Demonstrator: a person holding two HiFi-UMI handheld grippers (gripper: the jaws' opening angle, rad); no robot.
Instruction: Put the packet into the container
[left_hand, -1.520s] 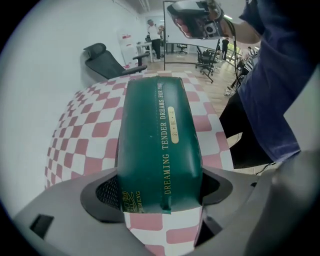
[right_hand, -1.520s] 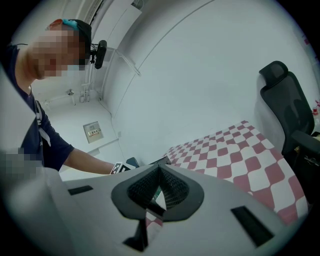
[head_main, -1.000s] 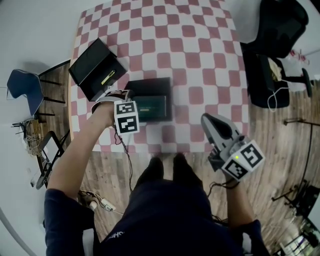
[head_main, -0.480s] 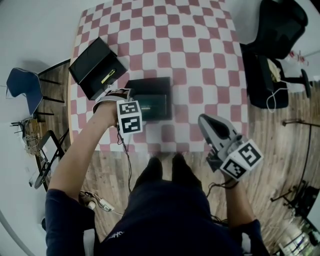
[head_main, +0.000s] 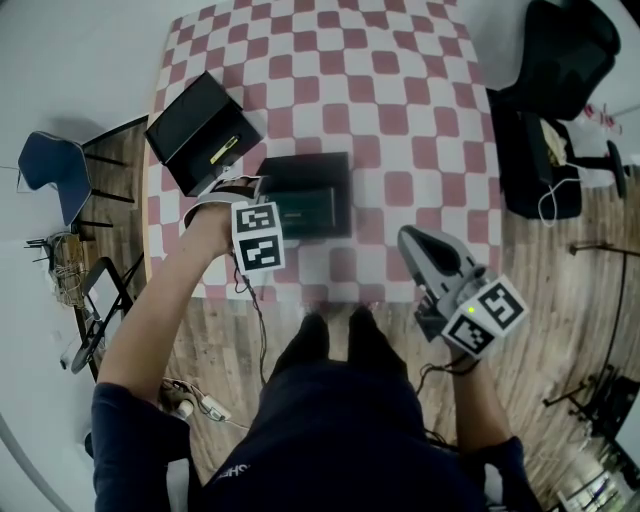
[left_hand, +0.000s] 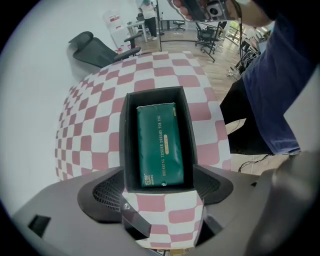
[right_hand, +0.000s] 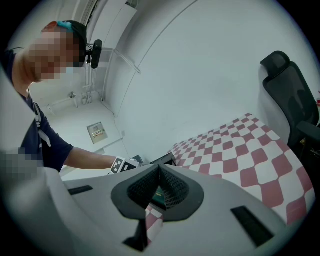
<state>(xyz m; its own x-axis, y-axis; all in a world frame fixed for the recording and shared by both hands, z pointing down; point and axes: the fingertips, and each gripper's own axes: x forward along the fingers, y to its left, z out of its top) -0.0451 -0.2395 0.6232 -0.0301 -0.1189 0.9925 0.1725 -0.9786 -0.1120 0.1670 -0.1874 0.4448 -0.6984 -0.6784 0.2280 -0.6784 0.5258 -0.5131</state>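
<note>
There is one green packet. It lies flat inside the one black container, so it is already in. The packet fills most of the container's floor. White letters run along the packet and say "DREAMING TENDER DREAMS FOR YOU". There is a small gold mark in the middle of it. A little white logo sits at the end nearest the camera, but it is too small to read.

The container sits on a table with a red and white checked cloth, near the edge closest to the person.

There are two grippers. The left gripper is at the near end of the container. Its two jaws stand wide apart, one on each side of that end. I cannot tell if they touch the container's walls. The right gripper is well to the right of the container, off the table edge. Its jaws are pressed together with nothing between them.

One more black box lies on the cloth just behind and to the left of the container. It has a small yellow label that cannot be read.

There are two chairs. One black office chair is far to the right of the container. One blue chair is far to the left.
</note>
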